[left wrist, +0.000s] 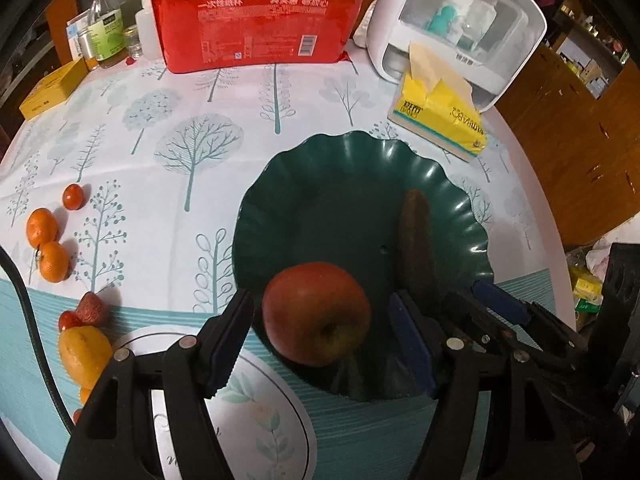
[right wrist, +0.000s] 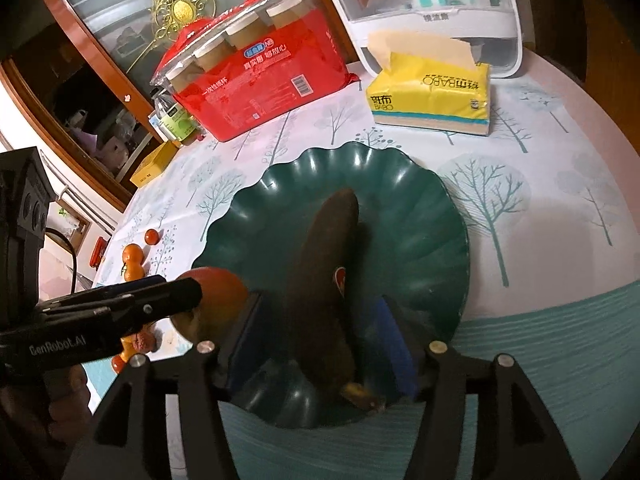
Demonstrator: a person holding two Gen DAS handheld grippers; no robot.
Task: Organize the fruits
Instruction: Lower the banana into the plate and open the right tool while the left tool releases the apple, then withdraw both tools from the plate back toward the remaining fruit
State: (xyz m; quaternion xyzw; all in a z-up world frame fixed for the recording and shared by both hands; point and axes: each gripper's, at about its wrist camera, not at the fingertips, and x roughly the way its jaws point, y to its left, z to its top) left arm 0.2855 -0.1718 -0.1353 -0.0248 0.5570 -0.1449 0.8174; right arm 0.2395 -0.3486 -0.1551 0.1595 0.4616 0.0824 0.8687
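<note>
On the desk, green plate (left wrist: 352, 184): holds a red apple (left wrist: 316, 312) near-left and a dark banana (right wrist: 320, 280) right.
Left gripper (left wrist: 320, 344): jaws wide around the apple, not touching.
Right gripper (right wrist: 320, 344): jaws wide, flanking the banana.
Loose fruit: oranges (left wrist: 46, 244) far left.

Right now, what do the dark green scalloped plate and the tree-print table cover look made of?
Dark green scalloped plate: probably moulded plastic, semi-gloss; soft highlights on the fluted rim and a small central mould mark. Coated metal is not ruled out.
Tree-print table cover: looks like wipeable vinyl or oilcloth, low sheen; smooth, flat, printed pattern, no visible weave.
</note>
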